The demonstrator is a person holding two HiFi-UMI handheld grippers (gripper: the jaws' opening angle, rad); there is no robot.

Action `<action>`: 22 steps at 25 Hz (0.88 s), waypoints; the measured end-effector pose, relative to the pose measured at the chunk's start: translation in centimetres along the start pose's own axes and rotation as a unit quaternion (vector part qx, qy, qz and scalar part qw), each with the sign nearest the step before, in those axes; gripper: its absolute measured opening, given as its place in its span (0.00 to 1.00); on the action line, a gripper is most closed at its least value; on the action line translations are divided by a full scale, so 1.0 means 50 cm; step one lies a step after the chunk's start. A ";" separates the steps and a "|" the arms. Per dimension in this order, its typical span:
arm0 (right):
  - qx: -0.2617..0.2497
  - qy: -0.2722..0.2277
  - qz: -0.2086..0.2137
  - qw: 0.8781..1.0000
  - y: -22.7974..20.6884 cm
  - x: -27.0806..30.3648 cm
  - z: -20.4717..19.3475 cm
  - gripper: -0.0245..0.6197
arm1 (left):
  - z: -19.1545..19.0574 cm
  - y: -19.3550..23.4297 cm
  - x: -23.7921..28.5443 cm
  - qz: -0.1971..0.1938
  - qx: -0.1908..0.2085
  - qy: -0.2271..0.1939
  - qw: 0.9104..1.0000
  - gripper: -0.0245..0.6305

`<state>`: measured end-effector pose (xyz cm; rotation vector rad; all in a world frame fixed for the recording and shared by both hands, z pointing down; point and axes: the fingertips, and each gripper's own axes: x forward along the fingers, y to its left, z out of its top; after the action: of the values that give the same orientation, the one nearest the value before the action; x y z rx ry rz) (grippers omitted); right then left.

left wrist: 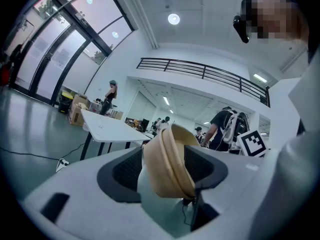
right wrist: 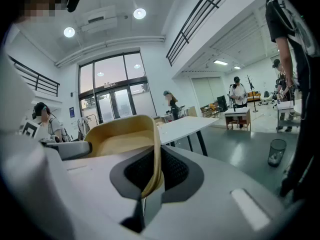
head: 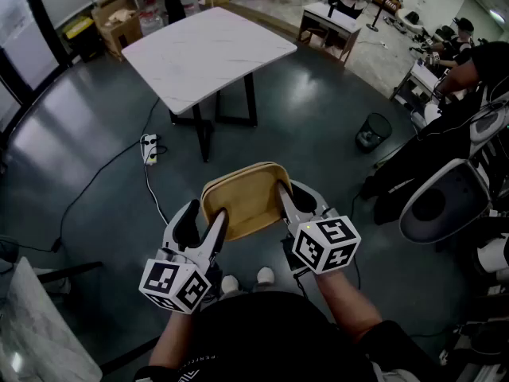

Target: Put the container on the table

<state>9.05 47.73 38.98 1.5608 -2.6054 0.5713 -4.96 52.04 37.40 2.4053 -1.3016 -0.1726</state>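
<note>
Left gripper (head: 204,220): nearest, low left; jaws pinching the left rim of the container (head: 245,201). Container: tan, shallow, held in the air above the grey floor (head: 318,126), between both grippers. Right gripper (head: 300,205): jaws clamped on the container's right rim. White surface (head: 211,50): farther off, well apart from the container.

My head view looks steeply down from above at the floor (head: 95,173) ahead. Each gripper view rides close behind its own jaws, facing forward; all three share the white table (head: 208,46) and container (head: 242,205).
</note>
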 end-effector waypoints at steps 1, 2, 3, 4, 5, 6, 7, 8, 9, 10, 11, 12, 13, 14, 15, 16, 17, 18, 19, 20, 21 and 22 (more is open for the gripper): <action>-0.001 0.000 0.000 1.000 0.003 -0.001 0.002 0.07 | 0.001 -0.002 -0.001 -0.001 0.000 0.001 1.000 0.42; -0.001 0.000 0.000 1.000 0.005 -0.001 0.004 0.07 | 0.001 -0.005 -0.001 -0.001 0.001 0.002 1.000 0.42; -0.002 0.000 0.000 1.000 0.006 0.000 0.005 0.07 | 0.001 -0.006 -0.001 -0.002 0.001 0.002 1.000 0.42; -0.002 0.000 0.000 1.000 0.006 0.002 0.005 0.07 | 0.000 -0.007 0.001 -0.003 0.002 0.003 1.000 0.42; -0.001 0.001 0.001 1.000 0.004 0.004 0.004 0.07 | -0.002 -0.007 0.004 -0.004 0.002 0.004 1.000 0.42; 0.001 0.001 0.003 1.000 0.002 0.006 0.002 0.07 | -0.005 -0.007 0.007 -0.006 0.001 0.006 1.000 0.42; 0.005 0.001 0.005 1.000 -0.001 0.007 0.000 0.07 | -0.008 -0.007 0.009 -0.007 -0.001 0.007 1.000 0.41; 0.010 0.001 0.007 1.000 -0.002 0.007 -0.002 0.07 | -0.011 -0.007 0.010 -0.007 -0.003 0.008 1.000 0.41; 0.014 0.001 0.009 1.000 -0.002 0.007 -0.004 0.07 | -0.013 -0.008 0.011 -0.008 -0.005 0.009 1.000 0.41; 0.018 0.002 0.010 1.000 -0.002 0.006 -0.005 0.07 | -0.013 -0.009 0.011 -0.008 -0.006 0.010 1.000 0.41; 0.019 0.004 0.011 1.000 -0.002 0.007 -0.004 0.07 | -0.012 -0.010 0.012 -0.008 -0.006 0.011 1.000 0.41; 0.020 0.005 0.012 1.000 -0.003 0.008 -0.002 0.07 | -0.011 -0.010 0.013 -0.009 -0.007 0.011 1.000 0.41; 0.020 0.005 0.012 1.000 -0.004 0.008 0.000 0.07 | -0.009 -0.011 0.015 -0.009 -0.007 0.011 1.000 0.41; 0.021 0.006 0.013 1.000 -0.007 0.008 0.002 0.07 | -0.008 -0.013 0.018 -0.009 -0.007 0.011 1.000 0.40; 0.021 0.007 0.013 1.000 -0.010 0.007 0.005 0.07 | -0.007 -0.015 0.021 -0.008 -0.008 0.011 1.000 0.40; 0.021 0.008 0.013 1.000 -0.014 0.007 0.006 0.07 | -0.007 -0.017 0.025 -0.007 -0.008 0.011 1.000 0.40; 0.021 0.009 0.014 1.000 -0.018 0.008 0.007 0.07 | -0.007 -0.018 0.029 -0.006 -0.009 0.011 1.000 0.40; 0.021 0.009 0.015 1.000 -0.021 0.009 0.008 0.07 | -0.007 -0.019 0.033 -0.004 -0.009 0.010 1.000 0.40; 0.021 0.009 0.016 1.000 -0.025 0.009 0.009 0.07 | -0.008 -0.020 0.036 -0.003 -0.008 0.008 1.000 0.40; 0.020 0.009 0.017 1.000 -0.028 0.008 0.011 0.07 | -0.007 -0.022 0.039 -0.003 -0.008 0.007 1.000 0.40; 0.019 0.009 0.019 1.000 -0.032 0.006 0.013 0.07 | -0.007 -0.026 0.042 -0.002 -0.008 0.006 1.000 0.40; 0.019 0.008 0.020 1.000 -0.036 0.004 0.016 0.07 | -0.007 -0.030 0.046 -0.002 -0.008 0.005 1.000 0.40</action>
<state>10.62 46.54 38.81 1.5115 -2.6332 0.6364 -2.40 51.00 37.30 2.3924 -1.2865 -0.1702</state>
